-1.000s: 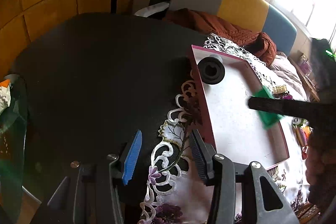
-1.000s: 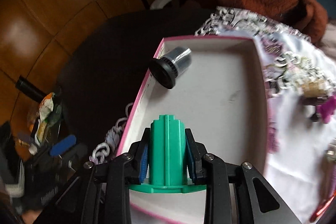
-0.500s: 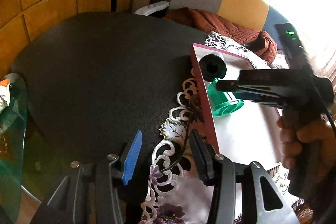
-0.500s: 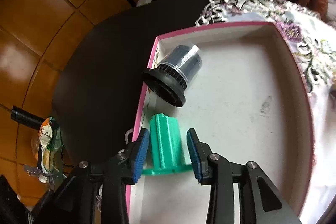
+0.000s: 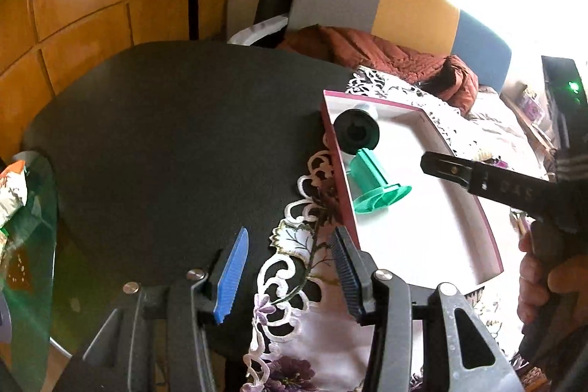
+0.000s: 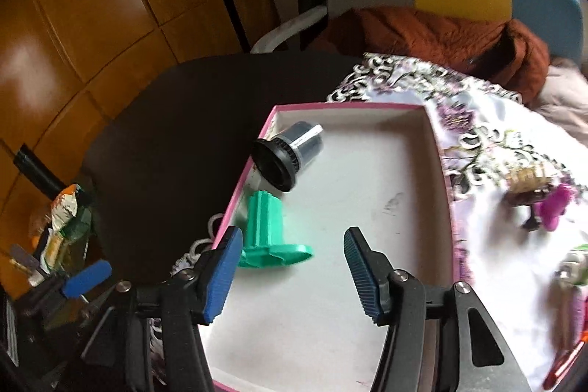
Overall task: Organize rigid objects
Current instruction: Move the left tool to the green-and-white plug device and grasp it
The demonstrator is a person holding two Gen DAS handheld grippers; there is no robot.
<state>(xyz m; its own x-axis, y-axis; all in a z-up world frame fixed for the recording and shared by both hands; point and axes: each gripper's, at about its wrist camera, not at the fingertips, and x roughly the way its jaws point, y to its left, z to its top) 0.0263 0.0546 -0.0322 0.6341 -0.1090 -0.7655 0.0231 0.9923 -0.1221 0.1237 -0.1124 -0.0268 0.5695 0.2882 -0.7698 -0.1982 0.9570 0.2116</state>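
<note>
A: Starting at the far left, there's a glass side table (image 5: 33,245) with a crumpled snack packet (image 5: 13,188) on it, right up against the dark round table (image 5: 176,149).

B: And the left gripper (image 5: 290,270) hangs over that dark top near its lacy edge. Blue pads parted, nothing between them, only the embroidered cloth (image 5: 294,285) underneath.

A: Moving right, the pink-rimmed box (image 6: 446,193) sits on the cloth. Two pieces inside, both along its left wall.

B: Yes, the black capped cylinder (image 6: 288,157) lies on its side in the far left corner, wide black rim turned towards us. Just this side of it, the green spool (image 6: 266,232) lies tipped over too, its flat flange nearest the camera.

A: Are those two touching?

B: Close, maybe touching; I can't tell from here.

A: Now the right gripper (image 6: 294,267)?

B: Jaws opening as we speak, over the box floor. The green spool lies just past the left pad, free of both pads. From the left wrist view you see a hand (image 5: 544,281) gripping its handle, the black finger reaching over the box.

A: Further right?

B: Loose bits on the cloth: a magenta clip (image 6: 553,206) and something small and gold beside it, too blurred to name.
</note>
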